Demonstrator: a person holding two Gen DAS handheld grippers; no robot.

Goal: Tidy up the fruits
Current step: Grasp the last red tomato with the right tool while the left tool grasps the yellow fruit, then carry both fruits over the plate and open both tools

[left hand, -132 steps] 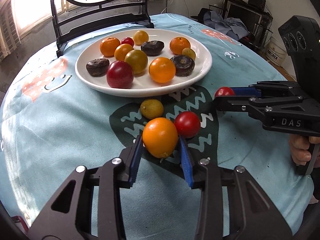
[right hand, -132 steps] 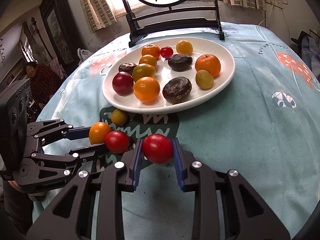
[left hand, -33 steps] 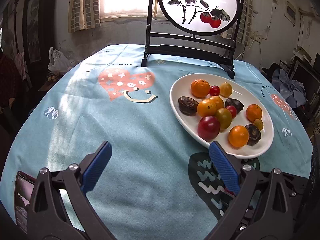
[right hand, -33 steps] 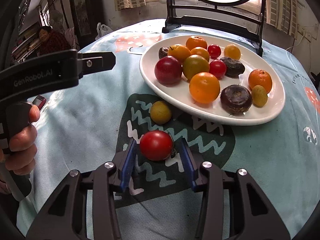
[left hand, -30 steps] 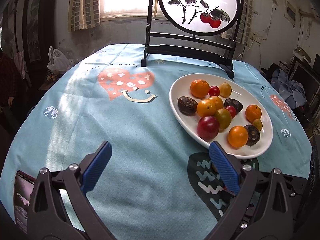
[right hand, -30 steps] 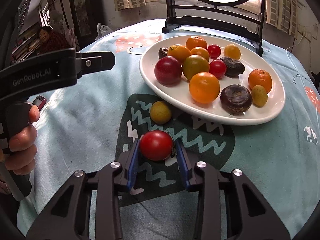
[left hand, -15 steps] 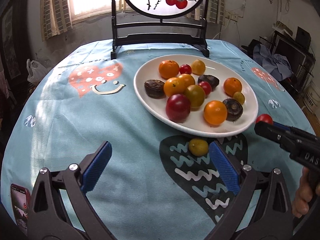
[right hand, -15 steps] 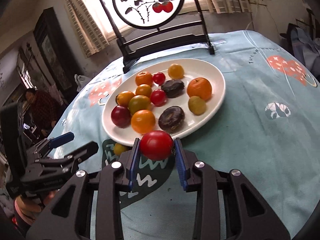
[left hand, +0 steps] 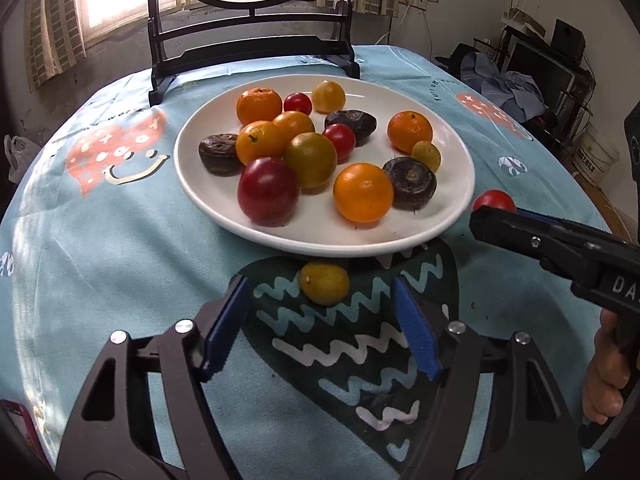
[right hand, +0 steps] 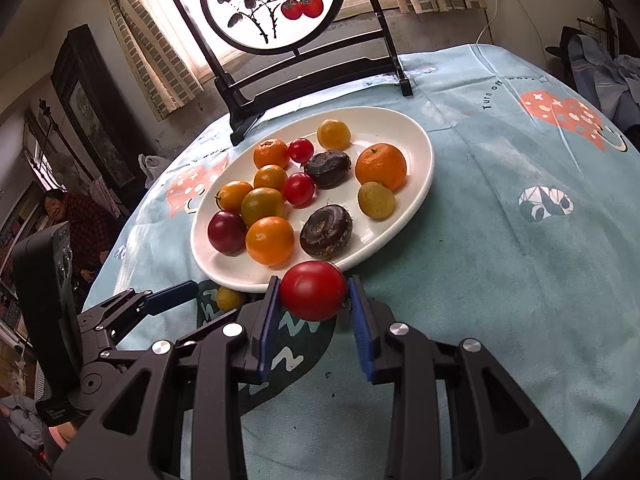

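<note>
A white plate holds several fruits: oranges, red tomatoes, a dark red plum and dark brown fruits. A small yellow fruit lies on the cloth just in front of the plate. My left gripper is open and empty, its blue pads on either side of that yellow fruit and a little nearer than it. My right gripper is shut on a red tomato and holds it near the plate's near rim.
A black stand with a round painted panel rises behind the plate. The table has a light blue printed cloth. A person sits beyond the table's left side. Furniture and clothes crowd the room at the right.
My left gripper has moved forward and down toward the yellow fruit. My right gripper, shut on the tomato since about a second ago, has lifted it up to the plate's rim.
</note>
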